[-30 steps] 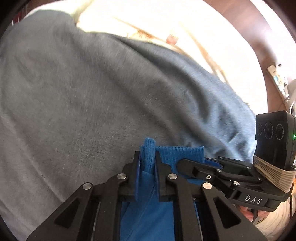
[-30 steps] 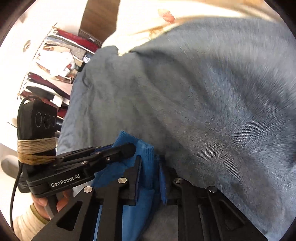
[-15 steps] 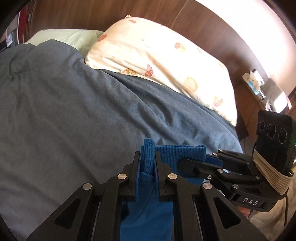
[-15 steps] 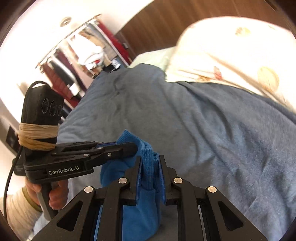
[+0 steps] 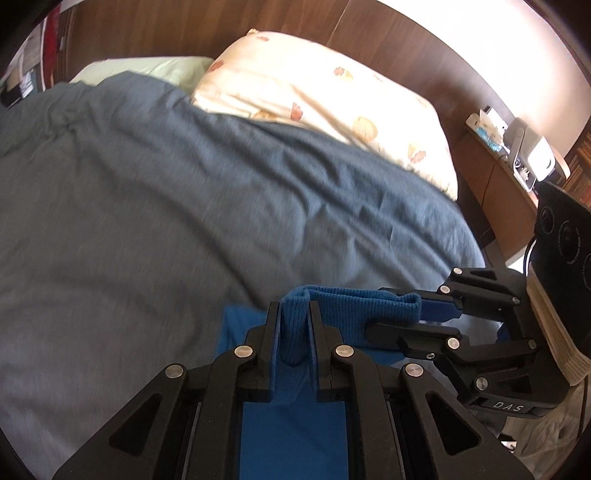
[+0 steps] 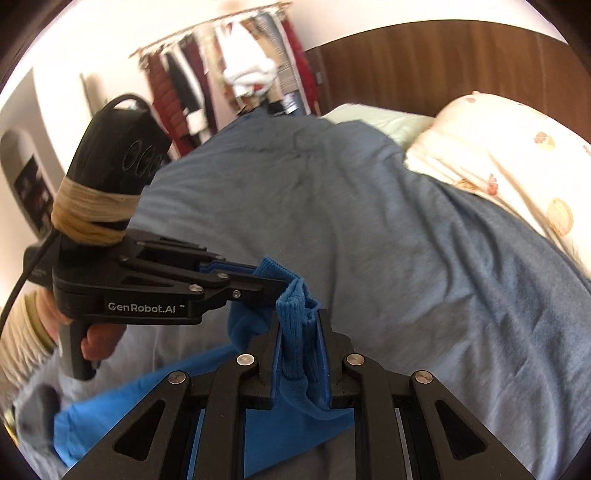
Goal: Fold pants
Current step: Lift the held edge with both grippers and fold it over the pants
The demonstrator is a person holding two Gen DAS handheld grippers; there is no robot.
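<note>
The blue pants (image 5: 354,312) hang by a ribbed hem stretched between my two grippers, lifted above the grey-blue bed cover (image 5: 155,206). My left gripper (image 5: 293,314) is shut on a fold of that hem, and the cloth drops away below its fingers. In the left wrist view my right gripper (image 5: 417,314) comes in from the right, shut on the hem's other end. The right wrist view shows my right gripper (image 6: 300,321) shut on the ribbed blue pants (image 6: 295,347), with the left gripper (image 6: 273,282) pinching them from the left, held by a hand (image 6: 98,338).
A cream patterned pillow (image 5: 332,103) and a pale green pillow (image 5: 147,68) lie against the wooden headboard (image 5: 192,29). A bedside shelf (image 5: 517,155) with small items stands at the right. A rack of hanging clothes (image 6: 229,85) stands beyond the bed's far side.
Both grippers have risen and drawn back from the bed cover with the hem still pinched. The pillows, headboard and clothes rack have come into view. The right gripper has rolled.
</note>
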